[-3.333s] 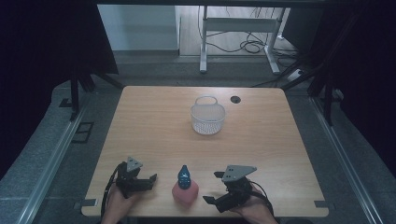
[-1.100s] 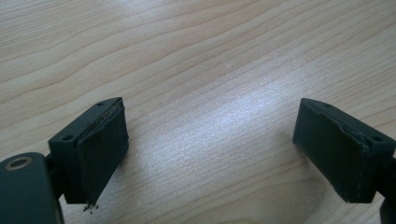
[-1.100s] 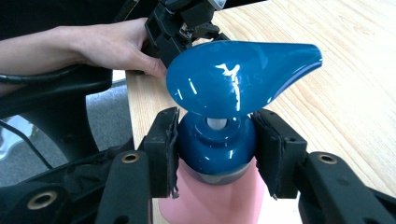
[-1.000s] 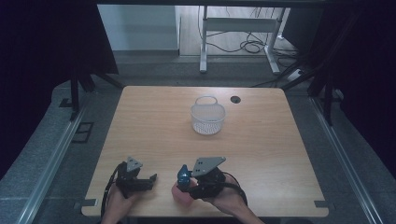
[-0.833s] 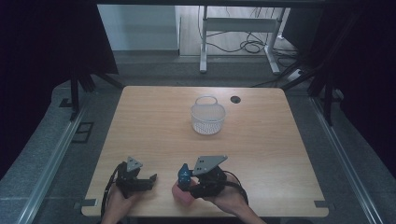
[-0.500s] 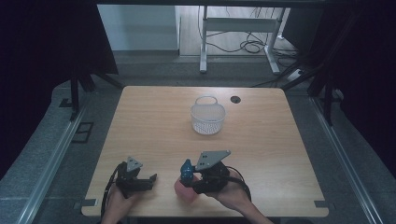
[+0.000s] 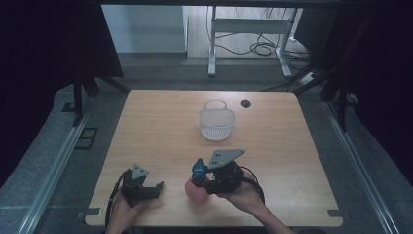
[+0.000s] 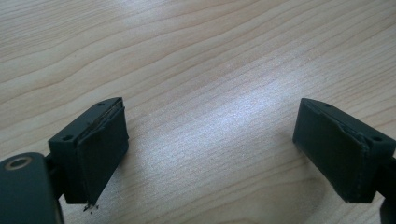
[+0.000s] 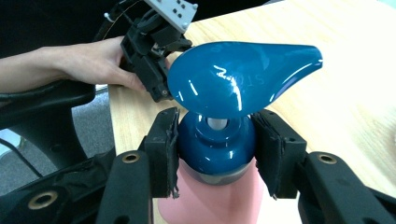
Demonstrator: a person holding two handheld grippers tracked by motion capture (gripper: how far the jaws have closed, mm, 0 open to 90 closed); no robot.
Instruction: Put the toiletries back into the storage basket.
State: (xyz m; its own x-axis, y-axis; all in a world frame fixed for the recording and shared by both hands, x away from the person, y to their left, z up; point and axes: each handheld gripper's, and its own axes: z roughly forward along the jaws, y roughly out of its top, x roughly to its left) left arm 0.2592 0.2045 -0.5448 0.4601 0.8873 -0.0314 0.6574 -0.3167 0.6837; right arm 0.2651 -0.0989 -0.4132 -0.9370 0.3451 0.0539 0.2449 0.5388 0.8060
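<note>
Standing well beyond your hands, near the far middle of the table, is a white basket, with a small dark hole in the tabletop just past it to the right. Bare wood lies between the basket and your grippers, with nothing in the way.

Your right gripper sits near the front edge, pointing left across the table, its grey plate on top and cable looping behind your wrist. Its jaws are clamped on the blue collar of a pump bottle, one pad on each side, just under the blue spout; the pink body hangs below them. From above, the bottle shows between your two hands, close to the near edge.

Your left gripper rests low by the front left, held from behind by your left hand. Its jaws stand wide apart with only bare wood between them.
</note>
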